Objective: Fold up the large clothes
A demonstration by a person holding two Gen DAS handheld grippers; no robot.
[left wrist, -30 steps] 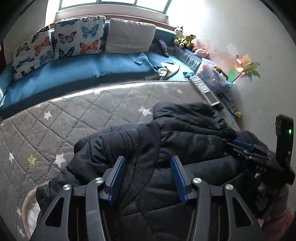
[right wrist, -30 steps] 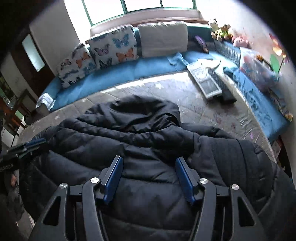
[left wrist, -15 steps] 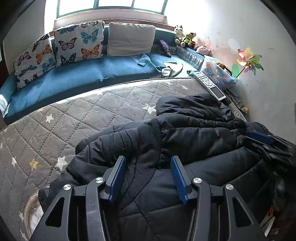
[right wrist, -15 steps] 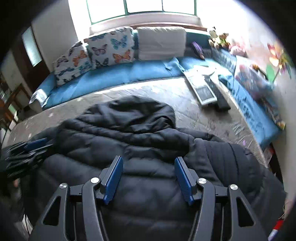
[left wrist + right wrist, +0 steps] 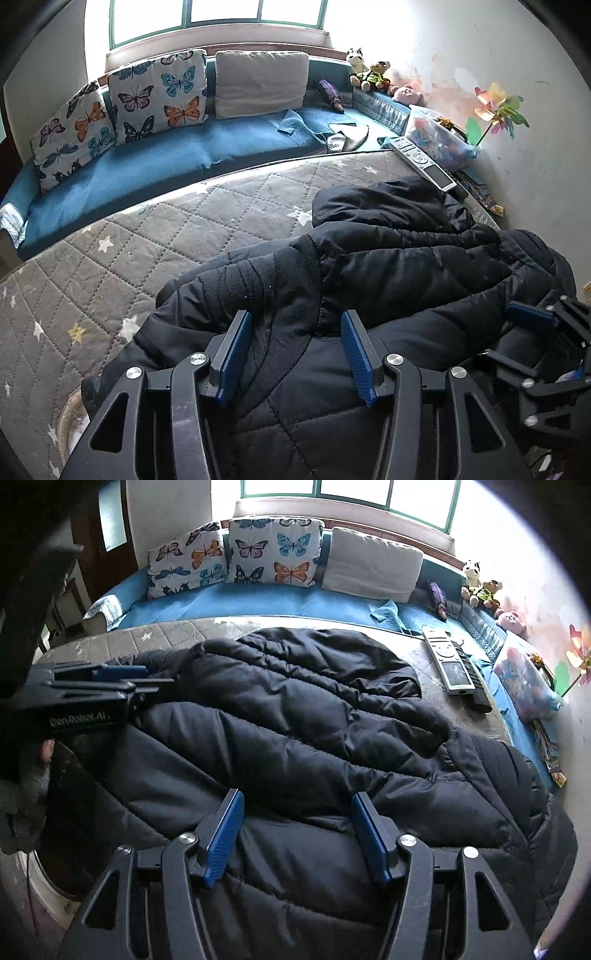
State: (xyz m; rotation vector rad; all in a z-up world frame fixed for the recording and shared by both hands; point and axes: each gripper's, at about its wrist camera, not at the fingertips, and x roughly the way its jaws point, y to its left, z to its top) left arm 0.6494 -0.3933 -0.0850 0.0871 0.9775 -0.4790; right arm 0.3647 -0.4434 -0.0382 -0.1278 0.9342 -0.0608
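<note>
One black quilted puffer jacket [image 5: 295, 731] lies spread on the grey star-quilted mattress [image 5: 110, 266], hood toward the blue couch [image 5: 155, 158], prob. laid flat for folding; my left tongs [image 5: 295, 343] & right tongs [image 5: 297, 834] hover over it, both spread wide, gripping nothing; two remotes [image 5: 450, 661] sit beside the hood.

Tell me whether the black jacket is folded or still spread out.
Partly folded: the black jacket has one sleeve laid across its body; the hood lies flat on the quilted mattress.
</note>
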